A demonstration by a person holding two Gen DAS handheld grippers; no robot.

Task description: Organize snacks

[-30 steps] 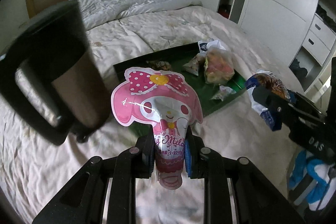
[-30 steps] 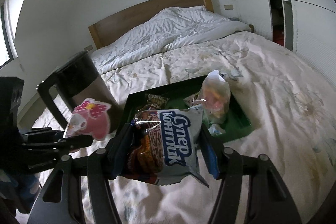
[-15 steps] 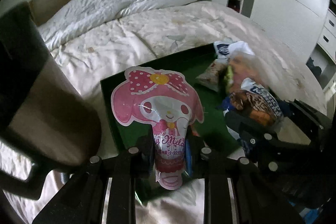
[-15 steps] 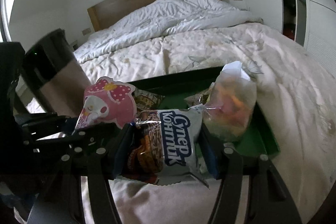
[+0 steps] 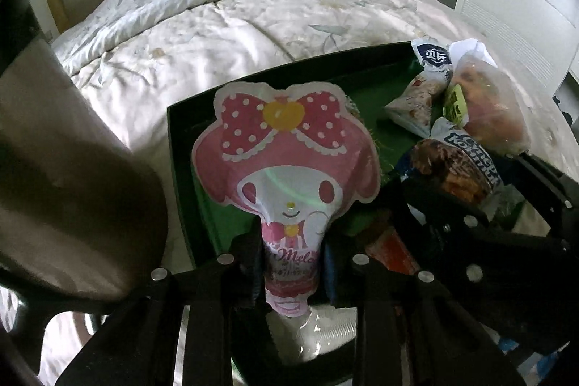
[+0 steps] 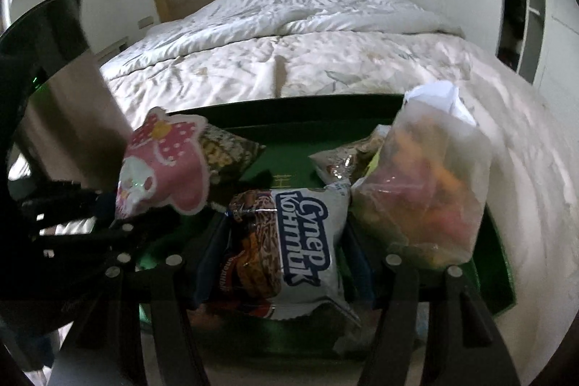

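- Left wrist view: the left gripper (image 5: 292,272) is clamped tight on the neck of the pink character pouch (image 5: 286,154), whose bow-topped head stands up toward 12 o'clock, dead centre.
- The pouch hangs over the near left part of the green tray (image 5: 177,147), which lies on the bed (image 5: 224,35); I can't tell whether it touches the tray floor.
- At 2 o'clock, three snacks already sit in the tray: a small white packet (image 5: 416,100), a blue-labelled sachet (image 5: 432,55) and a clear bag of orange snacks (image 5: 488,107).
- At 3 o'clock the right gripper (image 5: 466,201) comes in carrying the white-and-blue cookie pack (image 5: 463,165).
- Right wrist view: the right gripper is closed on that cookie pack (image 6: 289,245), held upright between the fingers at 6 o'clock, over the tray's near edge.
- The clear bag (image 6: 423,190) stands just beside it at 3 o'clock; a yellow-patterned packet (image 6: 224,151) lies at 11 o'clock behind the pink pouch (image 6: 163,165).
- A dark bin-like container (image 6: 54,89) looms at 9 o'clock.
- My read: well along. Several snacks are in and two are poised above the tray; what's left is letting go of both.
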